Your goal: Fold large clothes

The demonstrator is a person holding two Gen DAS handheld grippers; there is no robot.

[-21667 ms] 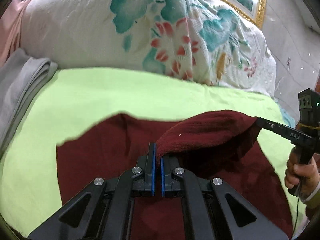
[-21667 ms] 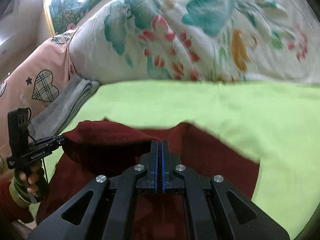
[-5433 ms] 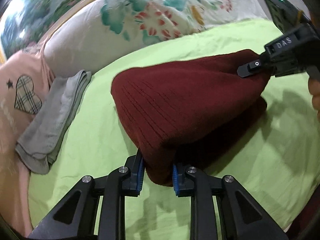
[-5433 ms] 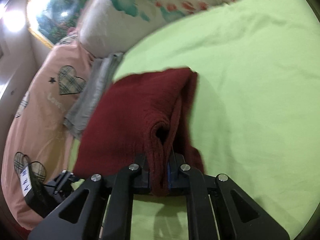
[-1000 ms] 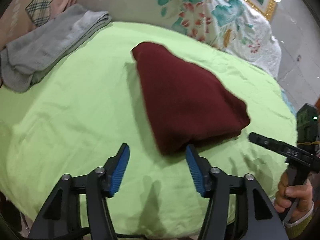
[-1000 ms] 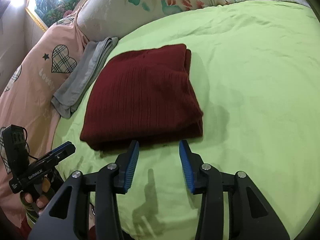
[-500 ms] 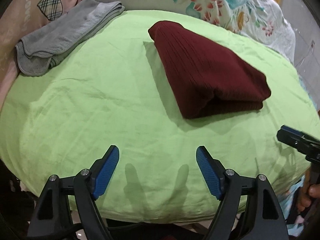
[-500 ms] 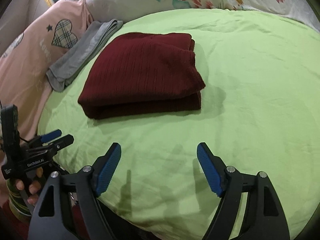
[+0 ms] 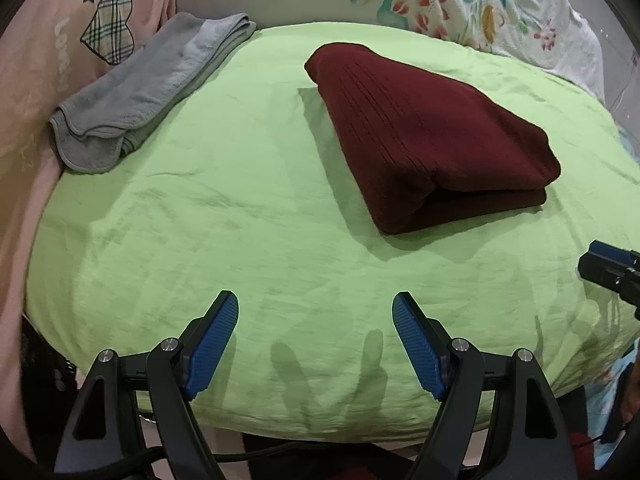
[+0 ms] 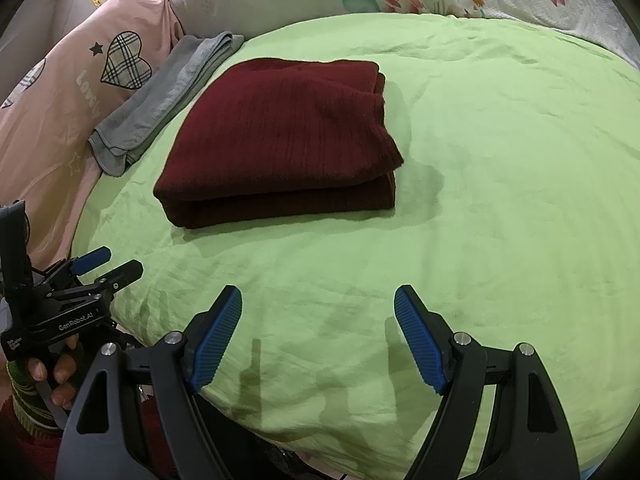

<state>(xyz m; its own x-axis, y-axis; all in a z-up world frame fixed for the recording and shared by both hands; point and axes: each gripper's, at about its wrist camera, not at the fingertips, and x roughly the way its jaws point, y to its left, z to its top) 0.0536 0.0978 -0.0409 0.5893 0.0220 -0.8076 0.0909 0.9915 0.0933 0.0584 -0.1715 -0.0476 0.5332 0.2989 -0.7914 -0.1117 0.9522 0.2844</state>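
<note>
Sweater: a dark red sweater [image 9: 424, 132] lies folded into a thick rectangle on the bed [image 9: 200, 220], roughly mid-sheet and toward the pillows; its layered open edges face the near edge of the bed; the rounded fold runs along its left side in the left wrist view; no claw touches it.

Left claw: the left claw [image 9: 314, 340] stands released, blue pads wide apart with only green sheet between them; it hangs over the near rim of the bed, well apart from the sweater; seen from the right wrist view [image 10: 104, 266] it sits at the bed's left near corner, gripped by a hand [image 10: 52, 372].

Right claw: the right claw [image 10: 318, 332] is also released, pads spread and nothing between them; it hangs over the near edge, the sweater well ahead and to its left; in the left wrist view only its tip [image 9: 612, 268] shows at the right border.

Towel: a grey towel [image 9: 148, 88] lies folded at the left edge of the sheet, against a pink pillow [image 9: 60, 40]; a strip of bare sheet separates it from the sweater.

Open room: wide bare sheet to the right of the sweater and between it and both claws; a floral pillow [image 9: 440, 0] bounds the far side, close behind the sweater's far edge.
</note>
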